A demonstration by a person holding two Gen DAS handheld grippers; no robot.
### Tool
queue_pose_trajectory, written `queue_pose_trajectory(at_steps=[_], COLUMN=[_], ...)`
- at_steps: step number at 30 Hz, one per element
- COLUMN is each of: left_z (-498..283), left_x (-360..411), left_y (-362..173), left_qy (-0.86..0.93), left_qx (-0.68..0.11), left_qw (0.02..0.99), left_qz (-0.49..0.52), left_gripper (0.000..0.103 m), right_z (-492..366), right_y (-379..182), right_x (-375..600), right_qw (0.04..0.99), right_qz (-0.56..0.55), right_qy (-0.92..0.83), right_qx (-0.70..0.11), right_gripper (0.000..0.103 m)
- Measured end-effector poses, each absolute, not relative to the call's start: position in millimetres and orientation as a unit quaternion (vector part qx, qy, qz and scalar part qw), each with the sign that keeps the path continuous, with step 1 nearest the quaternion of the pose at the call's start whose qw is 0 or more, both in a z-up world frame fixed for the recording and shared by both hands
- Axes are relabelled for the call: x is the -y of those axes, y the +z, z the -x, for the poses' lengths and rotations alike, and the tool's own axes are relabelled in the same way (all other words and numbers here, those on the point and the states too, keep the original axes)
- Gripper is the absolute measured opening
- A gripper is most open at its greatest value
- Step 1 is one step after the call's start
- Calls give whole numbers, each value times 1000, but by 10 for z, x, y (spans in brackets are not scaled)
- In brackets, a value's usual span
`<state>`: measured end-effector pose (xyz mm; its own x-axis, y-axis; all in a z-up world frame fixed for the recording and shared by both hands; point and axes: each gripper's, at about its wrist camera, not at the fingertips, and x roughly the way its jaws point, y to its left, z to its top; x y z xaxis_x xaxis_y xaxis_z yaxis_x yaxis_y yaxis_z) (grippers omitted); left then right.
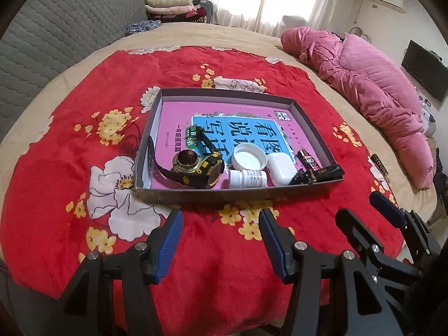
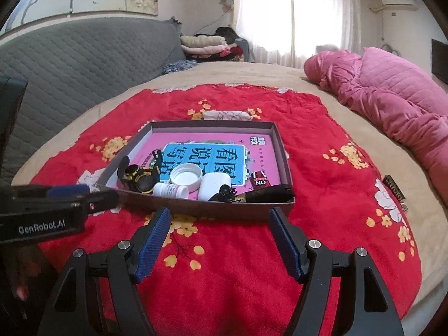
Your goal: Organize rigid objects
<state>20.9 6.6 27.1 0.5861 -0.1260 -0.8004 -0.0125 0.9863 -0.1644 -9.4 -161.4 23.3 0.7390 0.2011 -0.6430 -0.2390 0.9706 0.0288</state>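
A shallow grey box (image 1: 196, 196) (image 2: 212, 210) sits on a red flowered blanket (image 1: 56, 190). It holds a pink book (image 1: 179, 112) (image 2: 212, 138), a black-and-yellow watch (image 1: 196, 168) (image 2: 140, 177), a white lid (image 1: 249, 159) (image 2: 186, 177), a white pill bottle (image 1: 246, 179) (image 2: 170, 190), a white earbud case (image 1: 280, 169) (image 2: 214, 186), a small red-black item (image 1: 306, 159) (image 2: 259, 180) and a black object (image 1: 322, 175) (image 2: 266, 193). My left gripper (image 1: 221, 215) is open and empty in front of the box. My right gripper (image 2: 219, 215) is open and empty beside it.
A pink quilted coat (image 1: 364, 89) (image 2: 392, 103) lies to the right on the beige bed. A small dark item (image 1: 380, 165) (image 2: 394, 187) lies at the blanket's right edge. A grey headboard (image 2: 84, 56) stands left, folded clothes (image 1: 170, 5) behind.
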Motion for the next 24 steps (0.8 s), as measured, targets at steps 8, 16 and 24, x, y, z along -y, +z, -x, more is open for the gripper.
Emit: queue_pose_trajectory(at_steps=[8, 16, 24], left_z=[30, 84, 19], left_x=[-39, -27, -14], left_y=[343, 370, 200], left_qy=[-14, -7, -9], left_qx=[-449, -441, -457], left_qw=[890, 895, 887], left_qz=[78, 66, 71], left_gripper=[56, 56, 56], right_z=[316, 377, 288], right_y=[446, 421, 237], right_x=[1556, 1519, 1549], right_qw=[941, 940, 933], right_qz=[34, 36, 29], right_qy=[103, 108, 106], right_qx=[-321, -323, -343], right_gripper=[74, 74, 74])
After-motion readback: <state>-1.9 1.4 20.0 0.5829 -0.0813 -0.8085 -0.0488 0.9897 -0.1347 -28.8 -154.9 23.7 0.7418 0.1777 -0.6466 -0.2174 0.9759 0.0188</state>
